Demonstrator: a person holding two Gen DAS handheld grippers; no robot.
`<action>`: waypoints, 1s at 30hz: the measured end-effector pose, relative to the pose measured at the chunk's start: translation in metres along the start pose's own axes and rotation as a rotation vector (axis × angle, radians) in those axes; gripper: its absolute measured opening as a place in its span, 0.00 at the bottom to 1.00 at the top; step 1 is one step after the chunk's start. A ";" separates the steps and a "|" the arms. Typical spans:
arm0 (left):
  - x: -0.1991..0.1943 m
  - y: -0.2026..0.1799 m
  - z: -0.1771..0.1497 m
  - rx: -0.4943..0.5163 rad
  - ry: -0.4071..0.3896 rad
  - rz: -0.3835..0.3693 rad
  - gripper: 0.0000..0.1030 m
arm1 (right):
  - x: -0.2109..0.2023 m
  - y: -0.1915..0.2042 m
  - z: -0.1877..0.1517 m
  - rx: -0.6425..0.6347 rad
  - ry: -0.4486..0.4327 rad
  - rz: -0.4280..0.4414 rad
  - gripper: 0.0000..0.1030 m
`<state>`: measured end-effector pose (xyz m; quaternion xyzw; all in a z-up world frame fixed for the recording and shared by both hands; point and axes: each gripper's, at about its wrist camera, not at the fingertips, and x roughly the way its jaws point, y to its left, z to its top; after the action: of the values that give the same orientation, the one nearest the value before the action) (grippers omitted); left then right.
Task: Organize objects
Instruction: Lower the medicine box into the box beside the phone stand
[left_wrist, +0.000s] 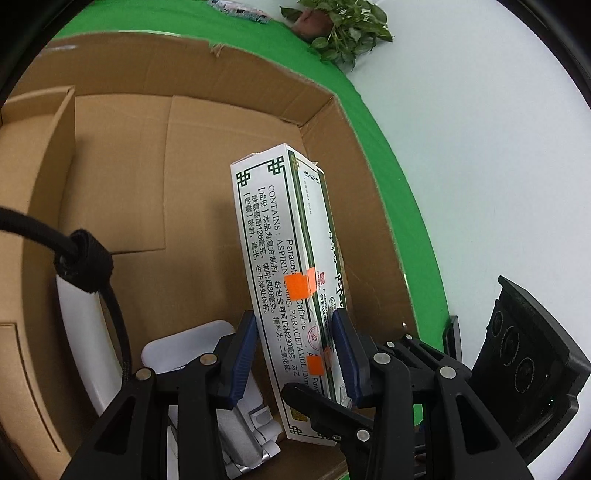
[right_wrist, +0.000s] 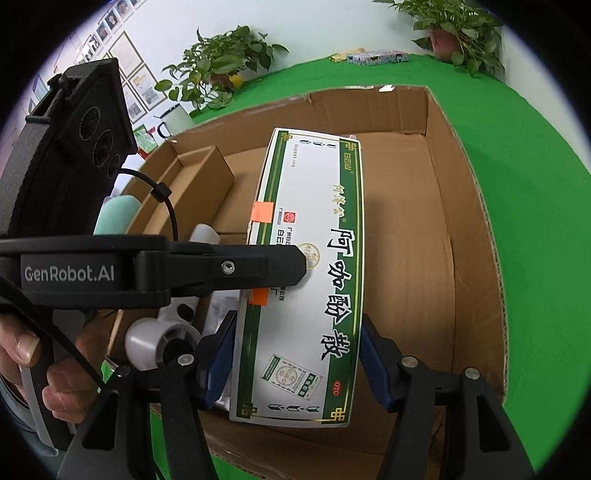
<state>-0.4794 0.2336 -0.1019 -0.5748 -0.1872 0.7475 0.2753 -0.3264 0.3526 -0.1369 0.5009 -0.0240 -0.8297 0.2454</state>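
Scene: A large cardboard box (right_wrist: 461, 229) sits open on a green table (right_wrist: 535, 184), leafy pot plants (right_wrist: 221, 70) along the wall at the top of the frame.
Task's thing: A white-and-green medicine carton (right_wrist: 306, 277), marked with orange tape tabs, hangs tilted inside the box at centre frame, its far end toward the box floor.
Left gripper: In its own view the left gripper (left_wrist: 299, 354) clamps the carton across the narrow sides, blue pads (left_wrist: 243, 354) pressed to the printed face and edge.
Right gripper: The right gripper (right_wrist: 299, 354) straddles the carton's broad face at lower centre; its pads sit at both long edges and appear to grip, though the contact on the right side is hard to confirm.
Neighbours: White plastic items (left_wrist: 236, 406) lie in the lower left of the box, beside the carton; a smaller brown box (right_wrist: 195, 184) stands in the upper-left corner.
Step in hand: Judged from the pose, the carton is being lowered into the box by both hands.
Next move: Probably set it flat on the bare floor at right, clear of the white items, then let both sets of fingers go.
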 end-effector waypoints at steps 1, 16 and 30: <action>0.002 0.001 0.001 -0.003 0.004 0.000 0.38 | 0.000 0.001 -0.002 -0.001 0.008 -0.005 0.59; -0.032 -0.011 -0.009 0.085 -0.079 0.131 0.43 | 0.011 0.000 0.002 -0.015 0.047 -0.092 0.59; -0.110 -0.020 -0.073 0.153 -0.306 0.345 0.54 | 0.011 0.015 -0.011 0.000 0.073 -0.132 0.63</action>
<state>-0.3843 0.1779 -0.0265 -0.4557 -0.0690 0.8738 0.1547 -0.3156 0.3373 -0.1466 0.5314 0.0181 -0.8252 0.1908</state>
